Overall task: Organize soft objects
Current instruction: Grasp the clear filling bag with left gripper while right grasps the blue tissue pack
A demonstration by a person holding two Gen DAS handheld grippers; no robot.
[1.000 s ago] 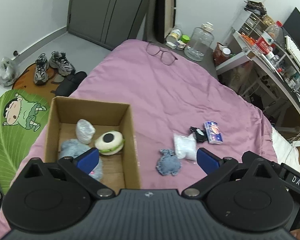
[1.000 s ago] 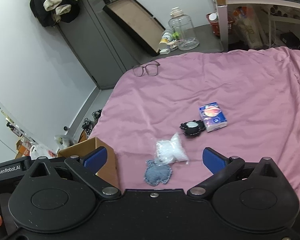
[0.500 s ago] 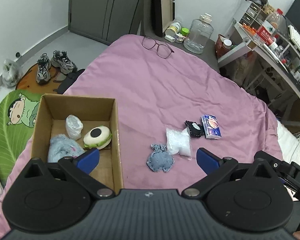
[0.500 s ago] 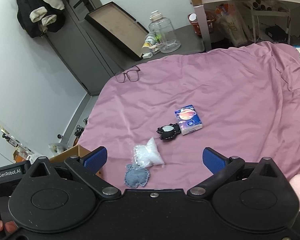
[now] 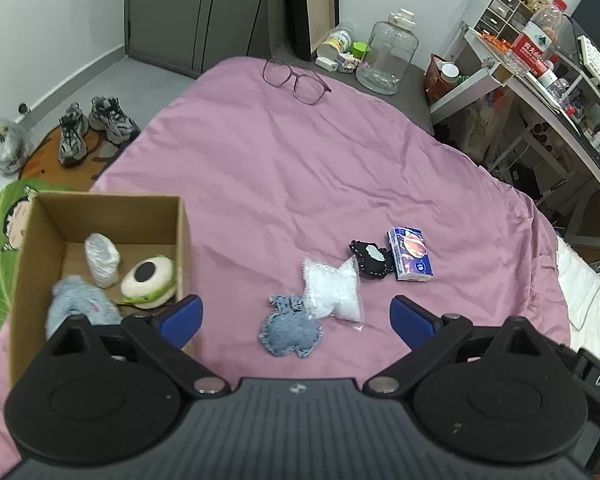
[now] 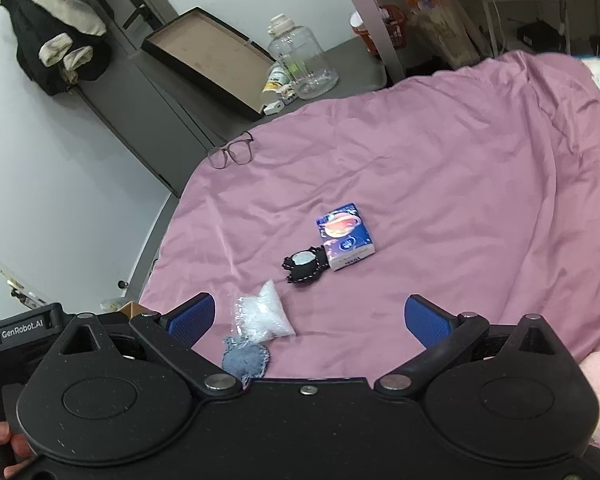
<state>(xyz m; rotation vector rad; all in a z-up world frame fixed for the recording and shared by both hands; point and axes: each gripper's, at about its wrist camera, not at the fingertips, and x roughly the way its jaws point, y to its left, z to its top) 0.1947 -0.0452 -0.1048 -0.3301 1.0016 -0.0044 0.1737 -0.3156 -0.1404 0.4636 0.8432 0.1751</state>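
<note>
Between the blue pads of the left hand-held gripper [image 5: 296, 314], at 12 o'clock and nearest, lies the denim pouch [image 5: 291, 330] on the pink bed cover [image 5: 300, 184]; its jaws stand wide apart, released, holding nothing. Touching it at 1 o'clock is the clear bead bag [image 5: 332, 290], then the black pouch [image 5: 370, 260] and blue tissue pack [image 5: 411, 254]. At 10 o'clock sits the cardboard box [image 5: 182, 240]. The right hand-held gripper [image 6: 308, 322] is equally open and empty. Compared with a second ago, both views have drawn back, so everything sits farther off.
</note>
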